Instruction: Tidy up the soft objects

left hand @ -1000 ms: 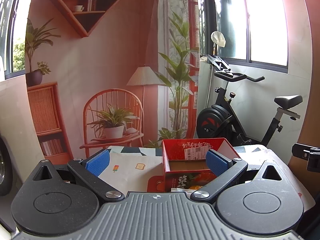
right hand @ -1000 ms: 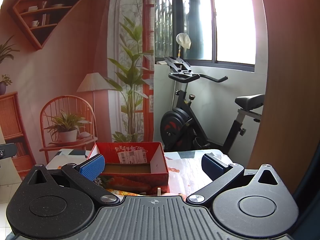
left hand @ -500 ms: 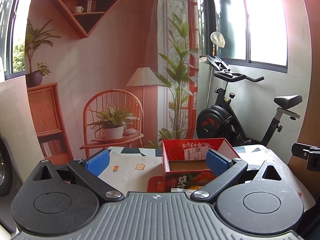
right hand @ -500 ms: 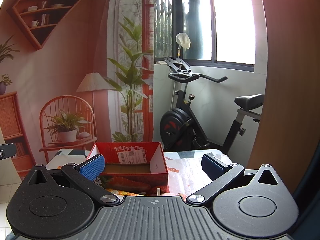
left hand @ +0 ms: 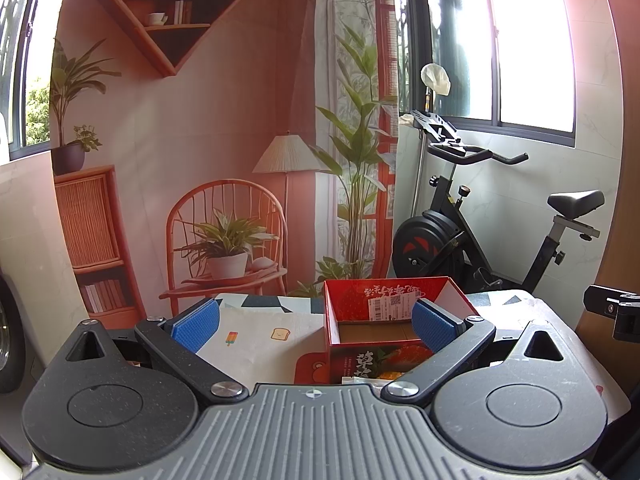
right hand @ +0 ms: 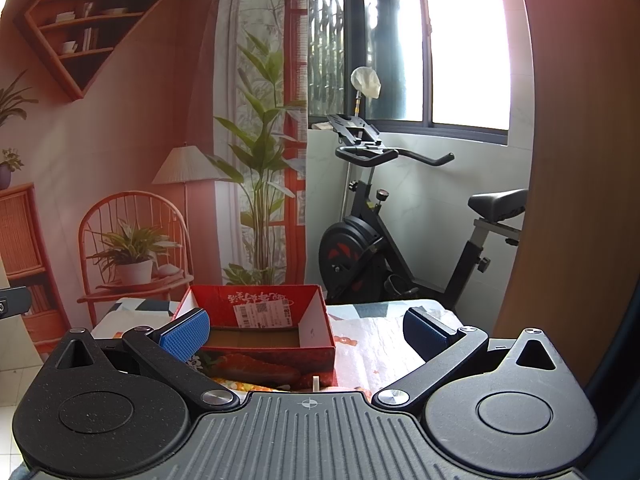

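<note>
An open red cardboard box (left hand: 360, 308) with a white shipping label stands on a table covered by a patterned cloth (left hand: 260, 328); its brown inside looks empty. It also shows in the right wrist view (right hand: 316, 320). My left gripper (left hand: 314, 322) is open and empty, held above the near table edge with the box behind its right finger. My right gripper (right hand: 306, 326) is open and empty, with the box between its fingers, toward the left one. Small colourful items (right hand: 236, 384) lie in front of the box, mostly hidden by the gripper bodies.
An exercise bike (left hand: 480, 232) stands behind the table on the right, also in the right wrist view (right hand: 400, 240). A printed backdrop (left hand: 180, 160) of a chair, plants and shelves hangs behind. A wooden panel (right hand: 580, 200) rises at the right.
</note>
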